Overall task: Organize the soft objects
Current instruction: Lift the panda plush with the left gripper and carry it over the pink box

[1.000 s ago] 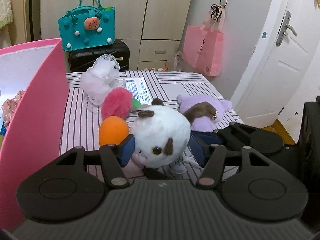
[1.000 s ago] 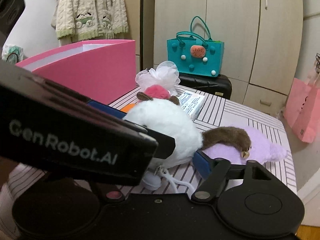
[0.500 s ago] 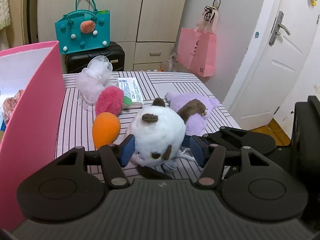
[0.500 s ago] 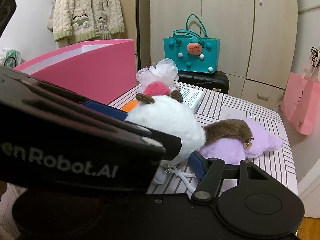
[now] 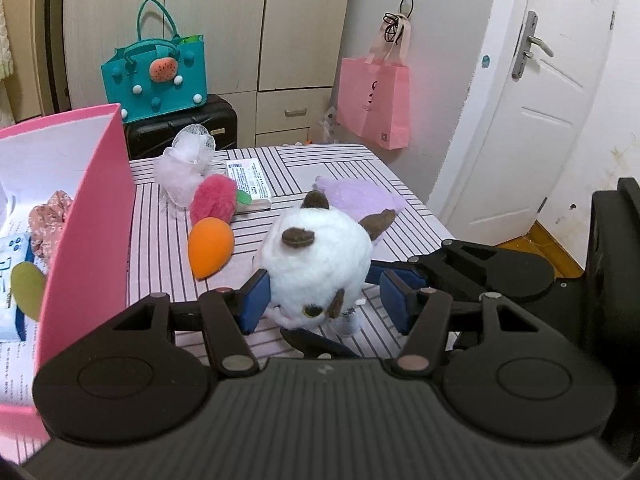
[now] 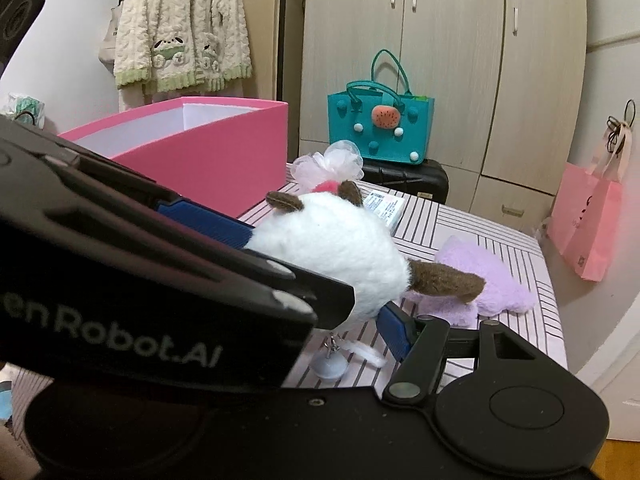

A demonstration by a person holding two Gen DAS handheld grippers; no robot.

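White round plush toy with brown ears (image 5: 316, 258) pinched between blue pads of both left gripper (image 5: 326, 300) and right gripper (image 6: 320, 276), raised above striped tablecloth (image 5: 168, 248), beside open pink cardboard box (image 5: 96, 216), lilac plush (image 6: 486, 282) behind.

The round plush toy (image 5: 316, 264) is white with brown ears and patches. Behind it lies a fluffy lilac plush (image 5: 356, 196). An egg-shaped orange sponge (image 5: 210, 246) and a raspberry-pink pompom (image 5: 212, 200) sit on the desk (image 5: 160, 248), whose cloth is pale pink with thin dark stripes. The tall cardboard box (image 5: 92, 216) is hot pink outside, white inside. The felt tote bag (image 5: 154, 76) is teal with white dots. Both tongs are black with blue pads (image 5: 256, 298).
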